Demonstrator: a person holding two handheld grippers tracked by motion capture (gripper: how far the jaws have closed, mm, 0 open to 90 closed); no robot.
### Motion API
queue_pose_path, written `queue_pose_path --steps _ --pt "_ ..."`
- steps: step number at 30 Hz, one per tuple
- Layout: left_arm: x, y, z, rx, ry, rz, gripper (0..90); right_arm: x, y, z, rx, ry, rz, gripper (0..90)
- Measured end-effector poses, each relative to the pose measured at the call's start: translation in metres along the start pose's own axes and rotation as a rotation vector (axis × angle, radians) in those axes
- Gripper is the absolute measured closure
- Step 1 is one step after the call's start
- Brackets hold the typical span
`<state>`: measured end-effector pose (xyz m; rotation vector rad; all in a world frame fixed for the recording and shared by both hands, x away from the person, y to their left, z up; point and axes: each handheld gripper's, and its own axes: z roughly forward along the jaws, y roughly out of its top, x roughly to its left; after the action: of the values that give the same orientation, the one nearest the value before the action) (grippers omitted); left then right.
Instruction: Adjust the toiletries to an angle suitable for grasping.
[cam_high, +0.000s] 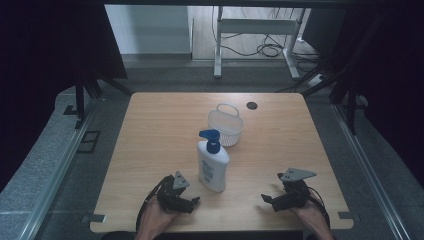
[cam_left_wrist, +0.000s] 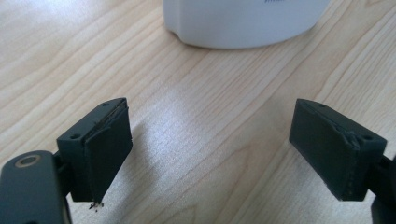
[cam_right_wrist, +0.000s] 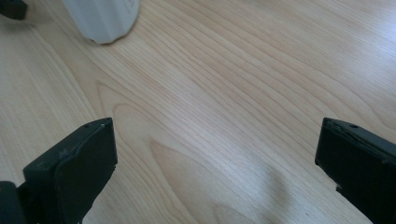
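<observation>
Now | left claw (cam_high: 196, 201) low beside lotion bottle (cam_high: 213, 166), gaping, holding nothing | right claw (cam_high: 267, 199) likewise, well apart

From above the near edge we look forward and down on the whole wooden surface (cam_high: 160, 150), with the floor and a desk frame beyond its far edge; this view stands well back and takes in both forearms at the bottom. In the left gripper view we sit low on the left hand-held gripper (cam_left_wrist: 210, 154), close to the wood, looking along its two black jaws at the base of the white pump bottle (cam_left_wrist: 243, 23) just ahead. In the right gripper view we ride the right hand-held gripper (cam_right_wrist: 217, 172), equally low and near, angled across the grain. We share the bottle's base (cam_right_wrist: 102, 18) and the wood around it among all three views.
</observation>
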<state>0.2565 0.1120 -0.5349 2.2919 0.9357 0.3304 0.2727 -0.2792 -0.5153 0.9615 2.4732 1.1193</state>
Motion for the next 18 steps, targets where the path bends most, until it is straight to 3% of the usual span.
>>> queue_pose_path --steps 10,18 --pt "0.002 -0.002 0.002 -0.001 -0.009 -0.017 12.3 0.009 0.010 0.004 -0.007 0.030 -0.026 0.0" --pt "0.002 -0.006 0.002 -0.032 -0.011 -0.014 12.1 0.014 0.018 0.007 -0.016 0.050 -0.032 0.0"
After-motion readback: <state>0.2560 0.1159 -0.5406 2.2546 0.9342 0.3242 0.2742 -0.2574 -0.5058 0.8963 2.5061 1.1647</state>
